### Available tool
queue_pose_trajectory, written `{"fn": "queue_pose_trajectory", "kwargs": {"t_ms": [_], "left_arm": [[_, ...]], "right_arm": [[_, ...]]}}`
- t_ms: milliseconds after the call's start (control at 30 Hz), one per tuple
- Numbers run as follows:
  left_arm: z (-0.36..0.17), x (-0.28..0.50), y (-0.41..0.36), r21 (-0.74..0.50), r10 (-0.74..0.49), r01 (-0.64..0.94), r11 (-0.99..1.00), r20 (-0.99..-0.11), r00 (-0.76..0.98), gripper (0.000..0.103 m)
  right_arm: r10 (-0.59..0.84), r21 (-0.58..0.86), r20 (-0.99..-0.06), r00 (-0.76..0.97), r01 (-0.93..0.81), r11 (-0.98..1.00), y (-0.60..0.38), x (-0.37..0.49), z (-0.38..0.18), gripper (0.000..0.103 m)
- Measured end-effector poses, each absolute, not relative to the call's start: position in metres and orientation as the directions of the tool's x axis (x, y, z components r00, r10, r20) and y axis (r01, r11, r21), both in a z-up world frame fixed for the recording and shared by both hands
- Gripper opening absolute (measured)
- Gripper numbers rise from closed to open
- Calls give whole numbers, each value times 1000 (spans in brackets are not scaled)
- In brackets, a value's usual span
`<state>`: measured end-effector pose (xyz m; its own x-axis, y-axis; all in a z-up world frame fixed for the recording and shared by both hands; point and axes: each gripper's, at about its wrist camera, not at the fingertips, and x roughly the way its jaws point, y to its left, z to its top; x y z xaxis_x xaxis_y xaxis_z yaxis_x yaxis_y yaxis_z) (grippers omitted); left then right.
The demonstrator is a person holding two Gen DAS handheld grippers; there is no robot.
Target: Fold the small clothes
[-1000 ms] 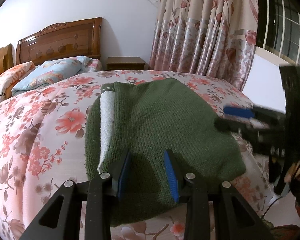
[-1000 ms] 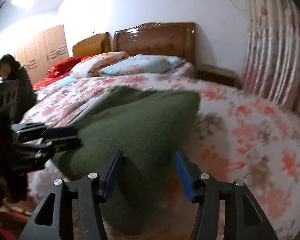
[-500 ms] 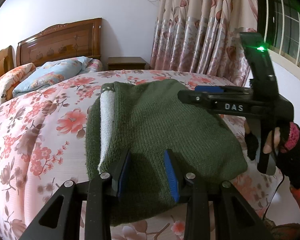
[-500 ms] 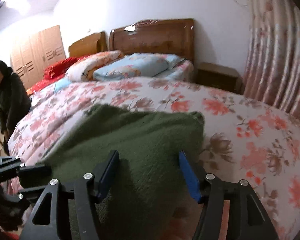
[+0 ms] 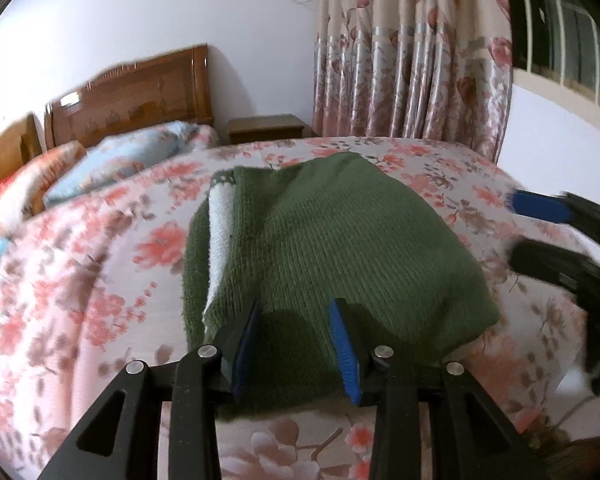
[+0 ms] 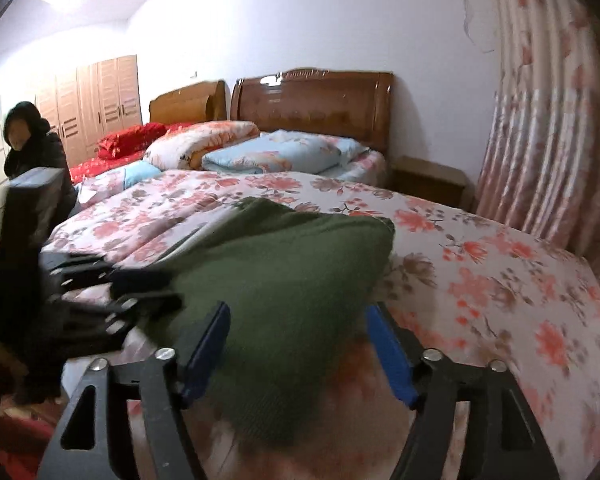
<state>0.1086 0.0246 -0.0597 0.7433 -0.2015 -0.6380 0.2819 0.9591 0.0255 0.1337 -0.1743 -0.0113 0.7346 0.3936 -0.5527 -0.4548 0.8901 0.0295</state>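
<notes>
A folded green knit garment (image 5: pixel 332 252) with a white lining strip (image 5: pixel 220 232) along its left edge lies on the floral bedspread (image 5: pixel 80 300). My left gripper (image 5: pixel 296 344) is open, its jaws hovering over the garment's near edge. My right gripper (image 6: pixel 300 344) is open over the garment's near right corner (image 6: pixel 292 292). It also shows in the left wrist view (image 5: pixel 560 232), at the garment's right side. The left gripper also shows in the right wrist view (image 6: pixel 112 300), at the far left.
Pillows (image 6: pixel 276 156) and wooden headboards (image 6: pixel 312 104) stand at the head of the bed. A nightstand (image 5: pixel 266 128) and floral curtains (image 5: pixel 412 52) are beyond. A person in black (image 6: pixel 32 148) stands at the left, by a wardrobe (image 6: pixel 100 96).
My right gripper has dropped from above the garment's middle to its right side, low over the bed. My left gripper has stayed open at the near edge. The garment has not moved.
</notes>
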Motion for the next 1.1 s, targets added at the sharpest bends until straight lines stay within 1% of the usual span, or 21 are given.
{"fn": "queue_pose_trajectory", "kwargs": {"t_ms": [33, 67, 100, 167, 233, 267, 300, 333, 367, 400, 433, 500, 567, 633, 667, 733, 800, 867, 967, 1100], "left_arm": [[-58, 102, 23, 47, -190, 279, 959, -623, 759, 50], [-55, 93, 20, 65, -182, 275, 959, -600, 779, 62], [-52, 85, 18, 73, -181, 273, 959, -584, 792, 69], [-38, 64, 16, 73, -195, 275, 959, -535, 822, 69], [-12, 40, 15, 91, -203, 270, 959, -446, 872, 69], [-1, 30, 16, 104, -199, 260, 960, -400, 895, 72], [14, 18, 17, 121, -183, 235, 965, -334, 925, 76], [25, 11, 18, 125, -166, 210, 970, -292, 942, 86], [32, 6, 19, 123, -150, 188, 974, -263, 953, 94], [38, 3, 19, 120, -136, 169, 978, -244, 960, 96], [42, 1, 19, 113, -118, 148, 982, -236, 964, 96], [37, 6, 17, 109, -87, 119, 987, -258, 962, 96], [27, 13, 16, 106, -38, 74, 992, -307, 951, 96], [12, 21, 15, 93, 6, 33, 995, -384, 923, 96], [6, 22, 16, 80, 2, 33, 996, -406, 914, 96], [-7, 25, 17, 51, -22, 51, 997, -454, 891, 95], [-13, 25, 14, 57, -24, 58, 997, -471, 882, 91], [-17, 25, 12, 63, -29, 67, 996, -471, 882, 91], [-14, 23, 13, 58, -32, 67, 996, -462, 886, 91], [-16, 24, 13, 51, -30, 61, 997, -468, 883, 91]], "right_arm": [[391, 39, -540, 746, -441, 896, -179, 117, -10, 103], [384, 44, -529, 757, -428, 903, -184, 106, -10, 103], [378, 51, -512, 771, -412, 910, -188, 91, -10, 103], [373, 62, -500, 782, -397, 916, -193, 73, -11, 103], [354, 63, -488, 798, -372, 926, -198, 58, -8, 103], [344, 56, -466, 815, -360, 931, -201, 50, -3, 103], [335, 46, -433, 837, -350, 936, -204, 43, 4, 103], [317, 33, -390, 865, -331, 943, -208, 36, 13, 103], [294, 22, -343, 892, -305, 952, -211, 29, 23, 103], [277, 17, -305, 911, -286, 958, -212, 25, 31, 103], [266, 15, -275, 924, -272, 962, -214, 21, 37, 103], [248, 9, -239, 939, -253, 967, -213, 16, 44, 103], [236, -4, -249, 939, -245, 969, -207, 16, 40, 103], [225, -7, -300, 927, -237, 971, -200, 20, 29, 103], [226, 4, -339, 913, -239, 971, -197, 24, 20, 103], [237, 20, -376, 896, -248, 969, -193, 25, 8, 103], [250, 30, -419, 873, -261, 965, -189, 27, -4, 103], [260, 33, -440, 859, -274, 961, -186, 30, -9, 103], [253, 21, -428, 868, -271, 962, -185, 27, -7, 103], [251, 28, -436, 864, -266, 964, -185, 27, -9, 103]]}}
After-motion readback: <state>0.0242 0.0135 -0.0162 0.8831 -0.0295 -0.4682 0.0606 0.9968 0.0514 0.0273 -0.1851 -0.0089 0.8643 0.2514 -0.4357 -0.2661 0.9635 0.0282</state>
